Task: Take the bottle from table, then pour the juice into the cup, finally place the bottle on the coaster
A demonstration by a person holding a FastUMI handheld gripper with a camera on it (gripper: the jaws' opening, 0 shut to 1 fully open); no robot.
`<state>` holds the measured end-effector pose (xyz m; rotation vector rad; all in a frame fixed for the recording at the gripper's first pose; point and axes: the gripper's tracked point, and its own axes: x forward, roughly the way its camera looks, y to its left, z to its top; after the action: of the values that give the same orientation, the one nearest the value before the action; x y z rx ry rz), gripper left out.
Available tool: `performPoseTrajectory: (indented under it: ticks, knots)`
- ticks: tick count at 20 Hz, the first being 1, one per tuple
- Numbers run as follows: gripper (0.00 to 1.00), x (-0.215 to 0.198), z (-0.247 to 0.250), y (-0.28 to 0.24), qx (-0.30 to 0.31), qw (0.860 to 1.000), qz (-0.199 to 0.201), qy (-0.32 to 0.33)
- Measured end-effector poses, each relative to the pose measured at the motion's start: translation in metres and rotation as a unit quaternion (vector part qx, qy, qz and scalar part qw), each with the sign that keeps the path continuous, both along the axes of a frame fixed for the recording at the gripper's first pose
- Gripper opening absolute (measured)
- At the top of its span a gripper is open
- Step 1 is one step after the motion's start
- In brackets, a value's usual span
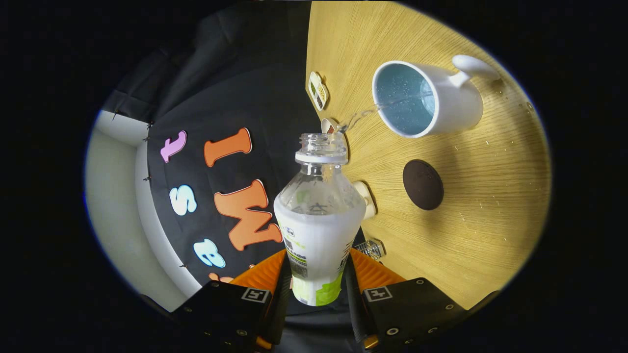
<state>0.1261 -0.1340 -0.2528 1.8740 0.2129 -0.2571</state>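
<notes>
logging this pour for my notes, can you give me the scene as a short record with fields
tool: shut on the bottle, one finger pressing each side of its lower body
bottle: uncapped, tipped toward the cup, partly filled with clear liquid
stream: thin stream of liquid running from the bottle mouth into the cup
cup: white mug, blue inside, on the wooden table, handle on the side away from the bottle
coaster: dark round coaster, bare, on the table beside the mug
stage: pouring; bottle not yet on the coaster
</notes>
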Motion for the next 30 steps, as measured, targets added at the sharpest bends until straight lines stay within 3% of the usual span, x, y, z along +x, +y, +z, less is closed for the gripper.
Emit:
performPoseTrajectory:
  ticks: [30]
  knots:
    - [0.55,0.003,0.025,-0.002,0.066,0.997,-0.027,-0.024]
